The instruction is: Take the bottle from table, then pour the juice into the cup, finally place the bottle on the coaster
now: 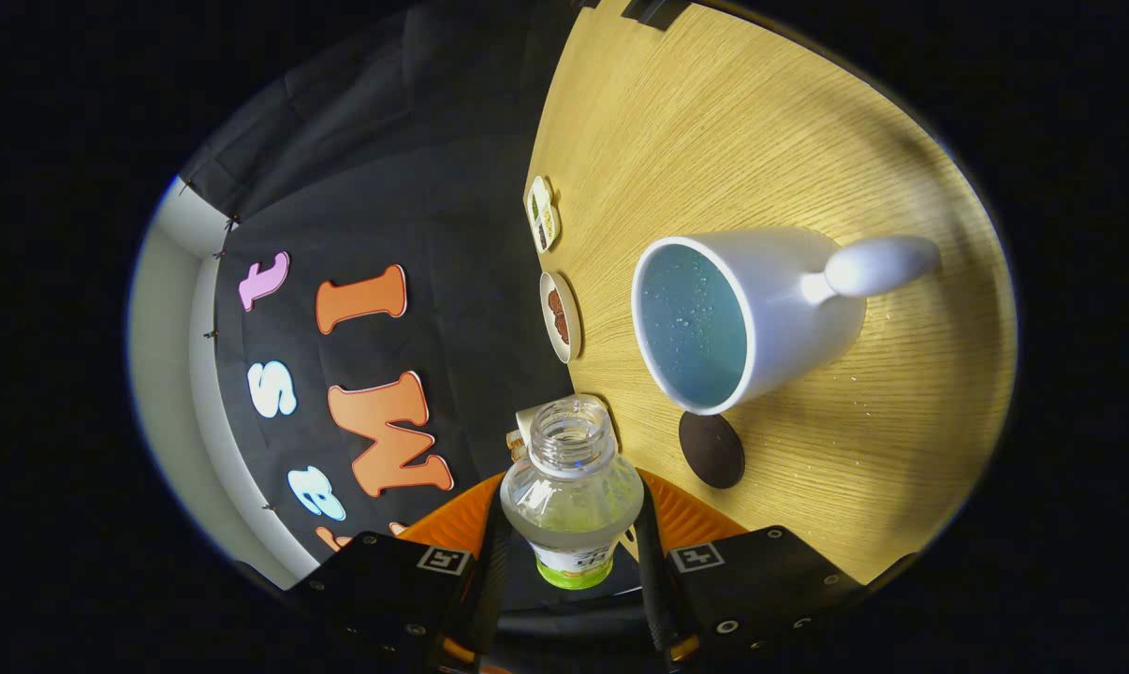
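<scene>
one bottle, one cup, two dishes

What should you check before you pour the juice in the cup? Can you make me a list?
1. Grip: the gripper has both fingers pressed on the bottle: ok.
2. Cap: the bottle's mouth is open: ok.
3. Cup: stands on the table, its opening free: ok.
4. Mouth over the cup: it sits short of the rim, not above it: not ok.
5. Room in the cup: the inside looks blue with droplets; the level is unclear: cannot tell.
6. Coaster: bare, beside the cup, ready for later: ok.
</scene>
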